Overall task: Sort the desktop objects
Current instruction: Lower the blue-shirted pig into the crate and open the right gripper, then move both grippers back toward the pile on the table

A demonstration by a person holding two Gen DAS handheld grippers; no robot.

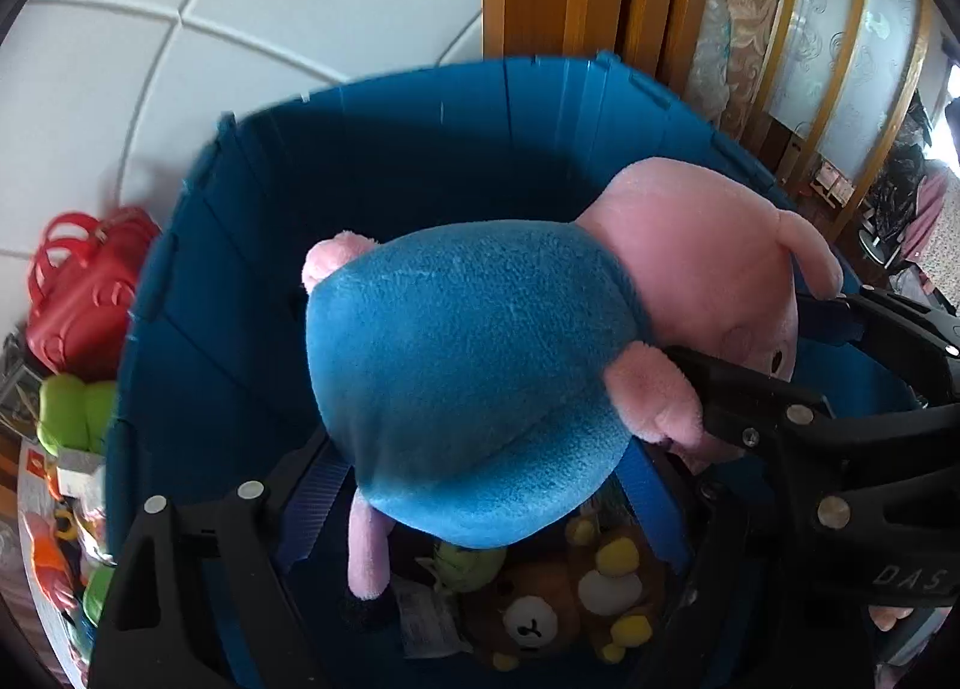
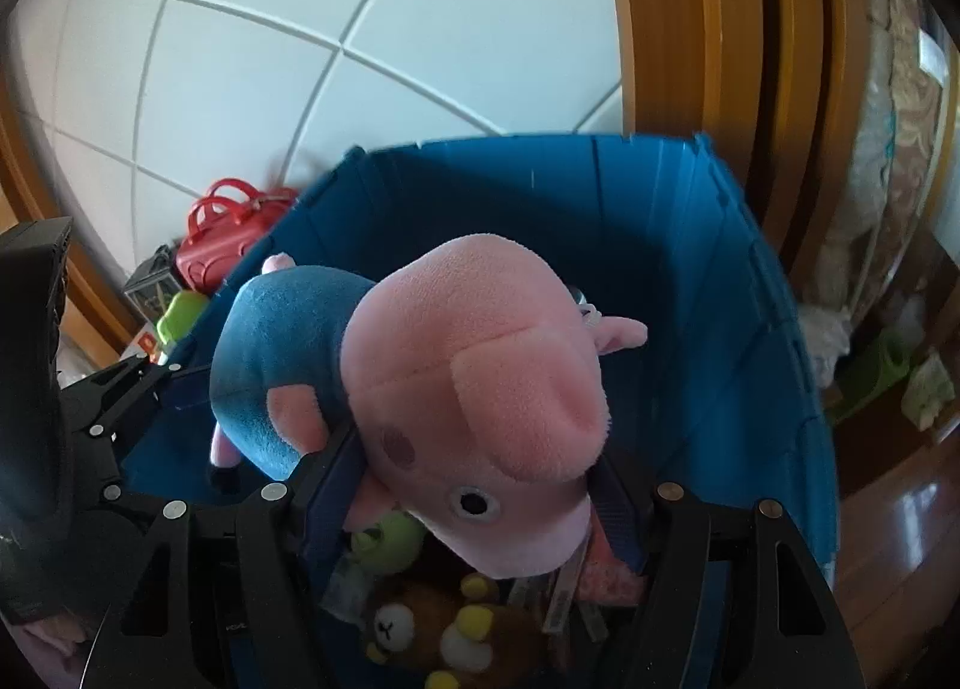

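Observation:
A pig plush point(image 1: 474, 365) with a blue body and a pink head hangs over the open blue bin point(image 1: 390, 149). My left gripper point(image 1: 480, 479) is shut on its blue body, one blue pad on each side. My right gripper point(image 2: 474, 497) is shut on the pink head point(image 2: 480, 377), snout pointing up. The right gripper's fingers point(image 1: 750, 407) come in from the right by the plush's arm. Seen from the right wrist, the left gripper's fingers point(image 2: 126, 383) reach in from the left. The plush's legs dangle into the bin point(image 2: 690, 269).
At the bottom of the bin lie a brown bear plush point(image 1: 534, 623), a green plush point(image 2: 384, 539) and several small yellow toys. Left of the bin stand a red handbag point(image 1: 84, 293) and a green toy point(image 1: 72, 413). Behind are a white tiled wall and a wooden door frame point(image 2: 690, 29).

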